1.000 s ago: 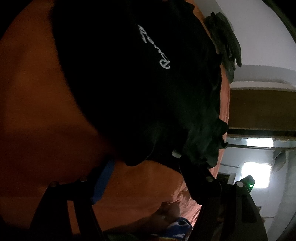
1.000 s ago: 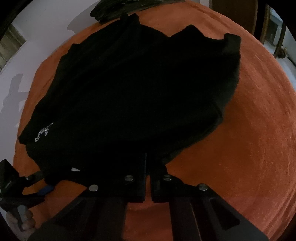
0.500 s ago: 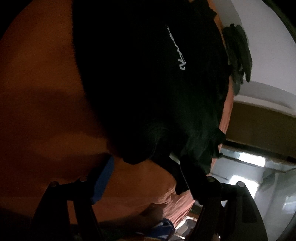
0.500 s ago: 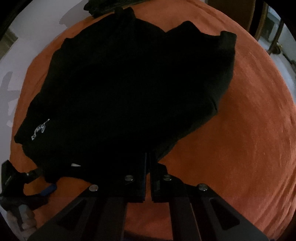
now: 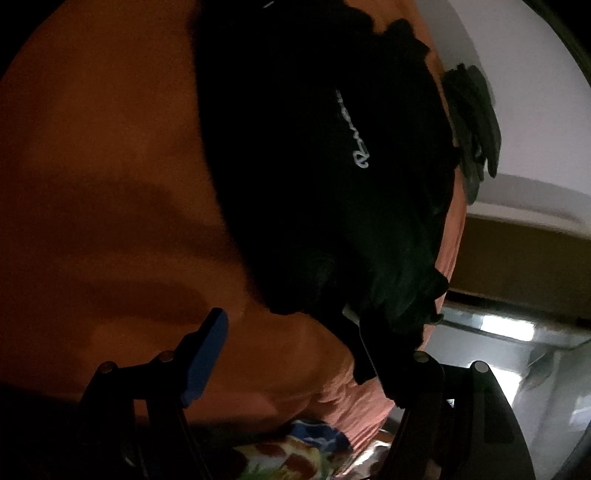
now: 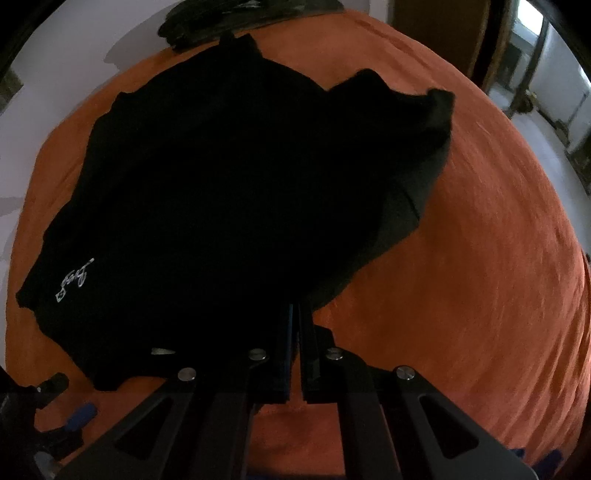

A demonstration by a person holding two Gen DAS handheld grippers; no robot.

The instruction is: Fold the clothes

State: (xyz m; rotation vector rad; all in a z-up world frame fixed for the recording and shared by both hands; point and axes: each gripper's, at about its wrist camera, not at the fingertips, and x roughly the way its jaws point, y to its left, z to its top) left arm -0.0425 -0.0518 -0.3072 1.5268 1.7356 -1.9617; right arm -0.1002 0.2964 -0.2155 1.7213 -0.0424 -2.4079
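A: Where is the garment?

B: The black cotton shirt with the small white script logo [image 6: 75,278] lies spread on the bed's orange sheet [image 6: 480,277]. One sleeve, or a corner, is flipped up at the far right, so it isn't flat yet.

A: And the right hand-held gripper [image 6: 293,317]?

B: Its jaws are pressed together at the near hem, with black fabric bunched right at the tips. I read that as a pinch on the hem, though the cloth is too dark to see the edge between the pads.

A: Why hold it there?

B: Probably to carry the near edge away from the person and over the body of the shirt. Gripping at the hem gives a straight fold line.

A: The left hand-held gripper [image 5: 291,328]?

B: Jaws wide apart. Its blue-padded finger [image 5: 205,360] stands clear over bare sheet, and the other finger sits against the shirt's crumpled corner without clamping it. It grips nothing.

A: So only one side is held?

B: Yes, and a lift from one point would likely drag the fabric skewed. The left one looks placed to take that corner first.

A: Anything else around?

B: A dark heap of clothes [image 6: 236,14] at the far edge of the bed, and a bright flower-patterned cloth [image 5: 291,448] close under the left gripper.
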